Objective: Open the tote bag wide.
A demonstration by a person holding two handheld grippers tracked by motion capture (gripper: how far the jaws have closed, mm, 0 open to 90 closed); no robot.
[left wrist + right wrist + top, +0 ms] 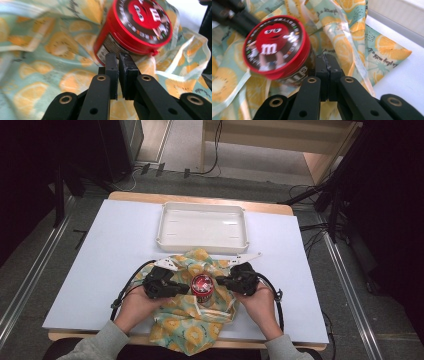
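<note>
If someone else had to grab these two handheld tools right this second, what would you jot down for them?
Left gripper: jaws nearly together with a thin gap, nothing visibly between them, tips beside the red-lidded can.
Right gripper: jaws shut, close against the can's other side; whether they pinch cloth cannot be told.
Things: the can stands on the lemon-print cloth, which lies rumpled near the table's front edge. The white tray sits beyond it, empty.
Done: the cloth is bunched up around the can.
Left: by the look of it, wrapping the can; it is still uncovered on top.
</note>
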